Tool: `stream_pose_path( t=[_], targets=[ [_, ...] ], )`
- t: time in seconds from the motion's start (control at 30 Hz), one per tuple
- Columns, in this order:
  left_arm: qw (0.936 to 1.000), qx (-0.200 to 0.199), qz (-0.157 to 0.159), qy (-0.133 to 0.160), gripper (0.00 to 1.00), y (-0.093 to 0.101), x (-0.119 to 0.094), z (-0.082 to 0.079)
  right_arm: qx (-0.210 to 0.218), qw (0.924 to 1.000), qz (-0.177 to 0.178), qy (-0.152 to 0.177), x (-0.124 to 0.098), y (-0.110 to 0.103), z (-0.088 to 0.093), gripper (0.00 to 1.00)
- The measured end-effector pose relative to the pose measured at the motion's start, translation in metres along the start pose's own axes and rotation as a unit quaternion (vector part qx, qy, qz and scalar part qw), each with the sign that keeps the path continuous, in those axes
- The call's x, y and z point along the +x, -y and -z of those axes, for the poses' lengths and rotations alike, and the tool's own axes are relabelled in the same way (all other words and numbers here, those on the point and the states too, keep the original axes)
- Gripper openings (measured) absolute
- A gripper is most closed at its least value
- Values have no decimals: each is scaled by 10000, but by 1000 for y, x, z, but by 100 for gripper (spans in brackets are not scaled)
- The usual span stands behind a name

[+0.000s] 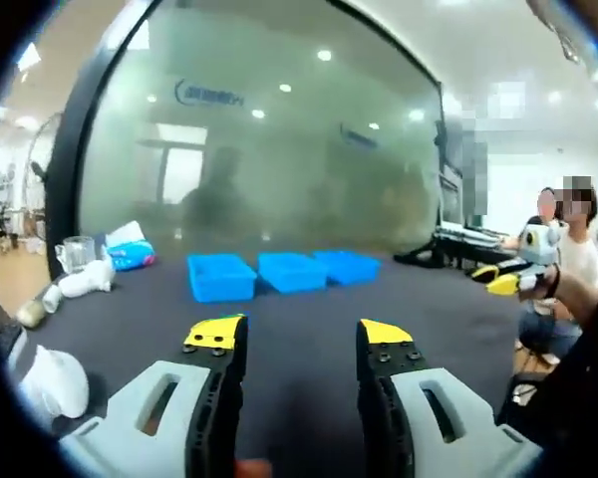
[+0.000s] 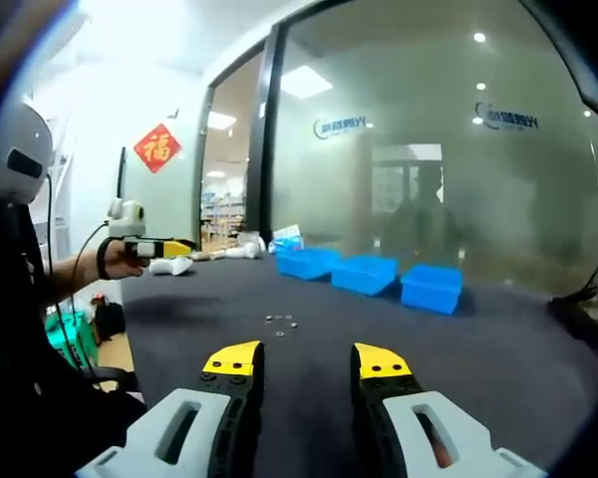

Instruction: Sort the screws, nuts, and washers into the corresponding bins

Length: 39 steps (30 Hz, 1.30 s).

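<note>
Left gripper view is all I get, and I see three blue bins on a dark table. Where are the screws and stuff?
Observer: The right gripper view shows a small cluster of metal pieces lying on the dark table. They are nearer than the blue bins and ahead of the right gripper, whose jaws stand open.
Operator: Can you see my left gripper there?
Observer: Yes, the left gripper is held up off the table's side, well apart from the pieces.
Operator: Anything fun on the wall?
Observer: A red diamond-shaped sign hangs beside the doorway.
</note>
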<state>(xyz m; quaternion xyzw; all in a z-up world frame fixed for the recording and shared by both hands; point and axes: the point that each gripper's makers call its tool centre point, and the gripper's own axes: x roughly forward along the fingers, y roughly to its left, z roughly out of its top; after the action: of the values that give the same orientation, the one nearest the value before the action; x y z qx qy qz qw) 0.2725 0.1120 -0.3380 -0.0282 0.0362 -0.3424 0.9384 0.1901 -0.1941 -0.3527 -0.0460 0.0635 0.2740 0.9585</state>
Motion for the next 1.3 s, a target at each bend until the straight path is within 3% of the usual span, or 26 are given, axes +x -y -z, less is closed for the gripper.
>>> stream_pose_path(
  t=[0.1,0.3,0.53,0.7,0.83,0.87,1.13,1.3],
  targets=[
    [9992,69,300,-245,44,8,2,10,-8,10000,-1,-15,-1,1,0,31],
    [9963,288,685,-435,44,22,5,13,-5,10000,-8,-38,-1,1,2,31],
    [9919,394,982,-704,44,34,19,19,-21,10000,-27,-56,-1,-1,3,31],
    [9784,599,1502,-1284,44,49,33,34,-18,10000,-26,-63,-2,-2,3,31],
    [9693,886,1637,-1604,43,52,47,38,-19,9999,-42,-90,-2,-3,5,31],
    [9645,963,1725,-1753,43,54,51,41,-15,9999,-46,-93,-2,-3,5,31],
    [9514,832,1731,-2408,38,53,79,46,21,9999,-81,-106,-2,-4,9,31],
    [9460,904,1723,-2591,36,57,92,49,44,9999,-90,-133,-2,-2,13,31]
  ],
)
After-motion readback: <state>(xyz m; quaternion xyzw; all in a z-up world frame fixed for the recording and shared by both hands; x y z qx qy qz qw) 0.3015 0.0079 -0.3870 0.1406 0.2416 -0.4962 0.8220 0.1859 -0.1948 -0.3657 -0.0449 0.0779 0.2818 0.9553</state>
